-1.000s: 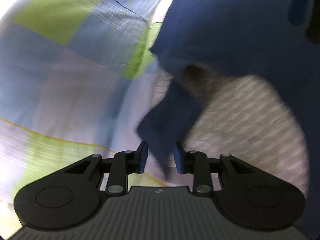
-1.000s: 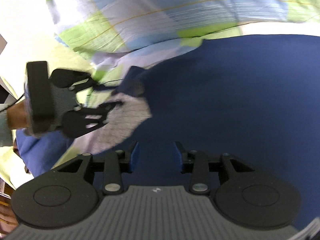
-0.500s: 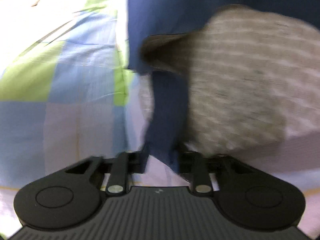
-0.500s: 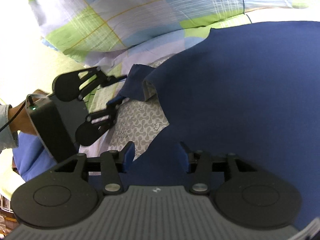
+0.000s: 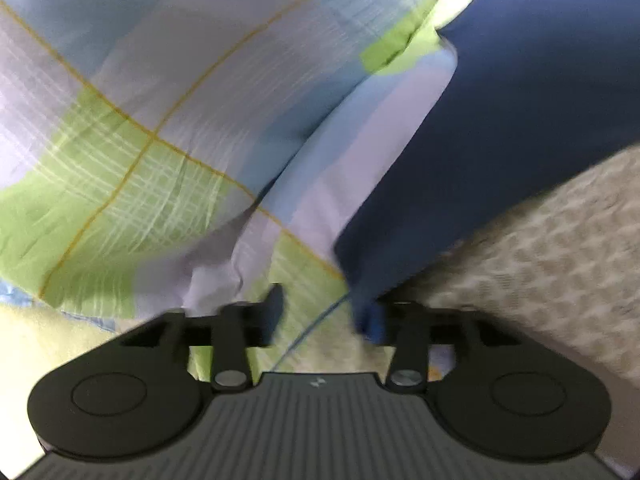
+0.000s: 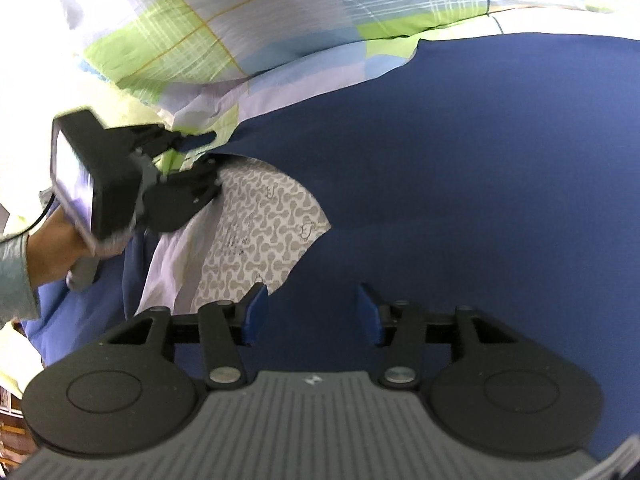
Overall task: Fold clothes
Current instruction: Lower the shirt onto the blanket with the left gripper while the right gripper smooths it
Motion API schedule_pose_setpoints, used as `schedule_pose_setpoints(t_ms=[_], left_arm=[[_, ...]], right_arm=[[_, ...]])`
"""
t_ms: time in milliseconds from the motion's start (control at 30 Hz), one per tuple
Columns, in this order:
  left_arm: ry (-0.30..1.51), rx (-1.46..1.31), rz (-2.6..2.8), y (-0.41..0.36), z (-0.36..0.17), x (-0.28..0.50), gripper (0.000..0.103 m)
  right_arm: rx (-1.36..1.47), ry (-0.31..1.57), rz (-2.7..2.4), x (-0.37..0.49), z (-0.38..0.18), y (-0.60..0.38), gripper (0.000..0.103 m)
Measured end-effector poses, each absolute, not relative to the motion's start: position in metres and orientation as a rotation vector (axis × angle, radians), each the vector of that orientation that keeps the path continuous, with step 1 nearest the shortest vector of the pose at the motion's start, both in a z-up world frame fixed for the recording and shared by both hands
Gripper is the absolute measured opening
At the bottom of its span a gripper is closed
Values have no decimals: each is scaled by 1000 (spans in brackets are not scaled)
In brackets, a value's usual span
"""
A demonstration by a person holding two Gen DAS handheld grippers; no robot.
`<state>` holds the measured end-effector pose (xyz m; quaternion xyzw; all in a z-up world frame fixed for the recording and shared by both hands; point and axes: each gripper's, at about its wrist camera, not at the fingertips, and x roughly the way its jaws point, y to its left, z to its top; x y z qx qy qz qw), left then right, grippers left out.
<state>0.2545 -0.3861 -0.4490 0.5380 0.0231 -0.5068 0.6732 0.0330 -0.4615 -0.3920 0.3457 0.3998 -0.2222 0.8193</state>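
Note:
A large navy garment (image 6: 460, 180) lies spread over the bed; its left edge (image 5: 500, 120) also shows in the left wrist view. Beside that edge a grey-and-white patterned fabric (image 6: 264, 232) is uncovered, blurred in the left wrist view (image 5: 540, 248). My left gripper (image 5: 322, 316) is at the navy corner with its jaws opening. The corner lies against the right finger and only checked sheet shows between the fingers. From the right wrist view the left gripper (image 6: 210, 158) sits at the garment's left edge. My right gripper (image 6: 312, 308) hovers over the navy cloth, jaws opening, pads not pressing on anything.
A checked green, blue and lilac pillow or duvet (image 6: 240, 20) is bunched along the far side, also filling the left of the left wrist view (image 5: 160, 140). A person's hand (image 6: 48, 248) in a grey sleeve holds the left gripper. Pale yellow bedding lies at the left.
The left gripper, shut on the navy corner half a second ago, has let go and stands wide, and its view has swung toward the checked bedding. The right jaws have widened a little.

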Motion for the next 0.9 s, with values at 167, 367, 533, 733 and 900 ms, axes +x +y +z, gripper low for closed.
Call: schedule_pose_setpoints(t_ms=[167,367,533,733,900], left_arm=[[-166,1317,-1211,-365,-437,249,62],[-377,1591,-1179,-334,-461,238,73],[-249,1348,-1165,-357,-411,238,71],[-65,1225,-1268,-382,-407,217,71],[214,1253,-1061,-383,-431,236,71]], right_arm=[[732,856,-451,22,-384,-455,47],[754,839,-404,9,-374,-446,47],[753,815,-379,10,-370,-437,47],[761,741,-315,17,-375,-424,15],[856,852,-168,50,-422,-374,15]])
